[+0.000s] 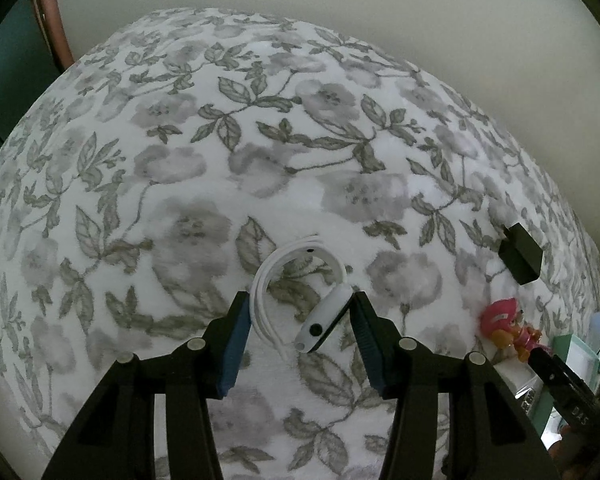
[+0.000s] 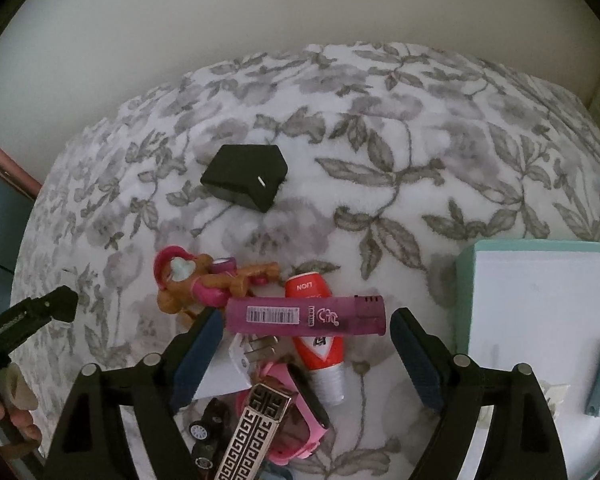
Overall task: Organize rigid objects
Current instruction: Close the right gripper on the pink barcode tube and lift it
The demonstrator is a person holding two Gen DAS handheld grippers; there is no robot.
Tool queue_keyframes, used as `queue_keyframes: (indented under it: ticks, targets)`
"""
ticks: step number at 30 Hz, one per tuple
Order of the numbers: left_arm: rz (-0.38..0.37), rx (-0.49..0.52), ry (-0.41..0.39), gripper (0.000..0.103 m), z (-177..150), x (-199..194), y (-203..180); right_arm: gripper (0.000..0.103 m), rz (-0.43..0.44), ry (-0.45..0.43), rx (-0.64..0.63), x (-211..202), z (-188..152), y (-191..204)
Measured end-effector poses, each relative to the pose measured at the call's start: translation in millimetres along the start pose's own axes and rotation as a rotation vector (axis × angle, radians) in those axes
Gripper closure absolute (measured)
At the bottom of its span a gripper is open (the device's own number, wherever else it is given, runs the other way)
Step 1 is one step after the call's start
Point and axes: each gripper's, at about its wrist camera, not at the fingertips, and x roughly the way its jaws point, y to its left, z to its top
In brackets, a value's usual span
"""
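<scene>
**Floral bedspread under a plain pale wall**

A fuzzy white bedspread [image 1: 260,140] printed with grey blossoms and olive leaves fills both views. Behind it rises a bare off-white wall [image 1: 380,20], evenly and softly lit. At far left there's a reddish-brown wooden edge [image 1: 54,28] beside a dark teal panel [image 1: 8,52].

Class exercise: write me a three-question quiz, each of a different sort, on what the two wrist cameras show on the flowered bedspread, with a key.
1. True or false: the left gripper is clamped shut on the white smartwatch.
2. What lies between the right gripper's fingertips? A) black adapter B) purple lighter C) toy figure
3. Fill in: the red tube lies partly ___ the lighter.

Key: 1 false, it is open; 2 B; 3 under.
</scene>
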Motion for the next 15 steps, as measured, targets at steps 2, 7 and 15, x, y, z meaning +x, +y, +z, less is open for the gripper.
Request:
queue_keyframes:
  ticks: [2, 7, 15]
  targets:
    - [0.001, 0.004, -0.004, 0.051, -1, -2, -1, 0.015, -0.011, -0.003, -0.007, 0, 0, 3]
    - [-0.003, 0.009, -0.018, 0.051, 0, -5, -4, 0.015, -0.059, 0.008, -0.029, 4, -1, 10]
    - [0.004, 0.012, -0.014, 0.051, -1, -4, -4, 0.02, -0.074, 0.008, -0.031, 2, -1, 12]
